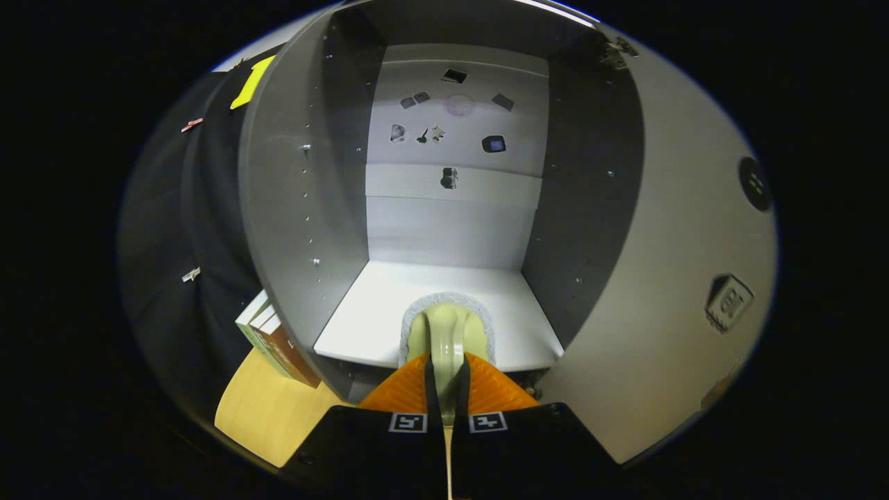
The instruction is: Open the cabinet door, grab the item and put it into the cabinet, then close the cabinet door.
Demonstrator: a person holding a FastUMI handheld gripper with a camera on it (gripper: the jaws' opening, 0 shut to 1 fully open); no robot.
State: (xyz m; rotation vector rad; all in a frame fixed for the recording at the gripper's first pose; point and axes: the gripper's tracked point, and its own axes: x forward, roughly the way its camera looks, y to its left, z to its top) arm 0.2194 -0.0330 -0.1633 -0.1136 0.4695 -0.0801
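the item, a pale green scrubbing brush with an arched plastic handle and a fringe of grey-white bristle or sponge round its base (448,330), sits straight ahead of the gripper (448,389), its long axis running directly away along the line of the fingers. the near end of the handle is clamped between the two fingers (486,392), which are drawn in close with only the handle's width between them, so the gripper is closed on the brush. the far end of the brush reaches over the front lip of the white bottom shelf (375,319) of the cabinet and looks to be resting on it or just above it; contact cannot be told for sure.

around it, the grey cabinet (292,208) stands open, with its left wall dotted with shelf-pin holes and a pale back panel beyond. the grey cabinet door (667,278) is swung out to the right of the fingers, a square fitting and a dark round one on its inner face. to the left, outside the cabinet, a few books (274,340) lean on a light wooden table top (264,417).

judging by this, the placing step is nearly done: the brush points squarely into the opening, so the next move likely calls for easing forward a little, letting go, then backing straight out before reaching right for the door.
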